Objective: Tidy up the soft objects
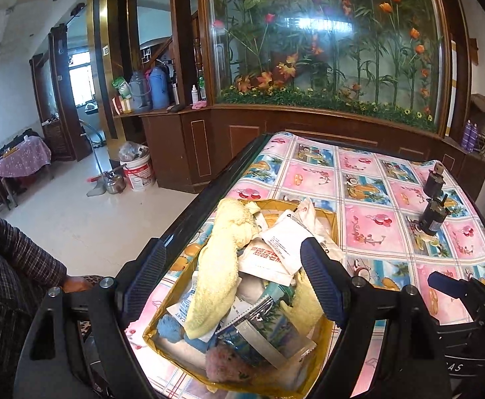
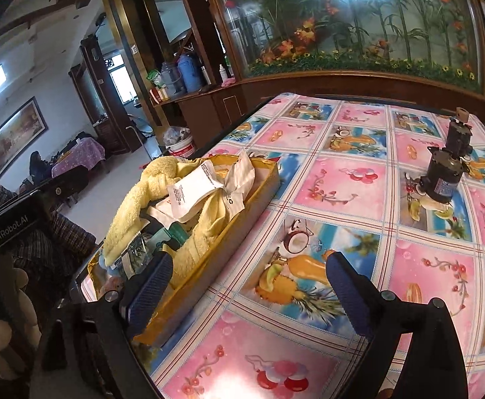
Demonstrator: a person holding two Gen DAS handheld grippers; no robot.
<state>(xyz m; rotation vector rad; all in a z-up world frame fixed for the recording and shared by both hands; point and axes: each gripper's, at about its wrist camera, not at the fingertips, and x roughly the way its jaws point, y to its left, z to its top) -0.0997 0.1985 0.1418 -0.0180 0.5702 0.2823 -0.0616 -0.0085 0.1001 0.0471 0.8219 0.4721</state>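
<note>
A shallow gold box (image 1: 335, 224) sits at the table's near left corner, piled with soft things. A yellow towel (image 1: 222, 259) lies over white packets (image 1: 289, 236), a printed foil pouch (image 1: 265, 329), a blue fluffy piece (image 1: 171, 329) and a pink fluffy piece (image 1: 222, 362). My left gripper (image 1: 234, 279) hangs open just above the pile, holding nothing. In the right wrist view the box (image 2: 236, 219) and towel (image 2: 132, 206) are on the left. My right gripper (image 2: 247, 287) is open and empty, its left finger by the box's near corner.
Two small dark motors (image 1: 432, 219) (image 2: 442, 176) stand on the fruit-print tablecloth (image 2: 342, 173) at the far right. The table's black left edge (image 1: 189, 206) drops to the tiled floor. A checked sleeve (image 1: 9, 266) is at the left. A wooden cabinet (image 1: 275, 123) stands behind.
</note>
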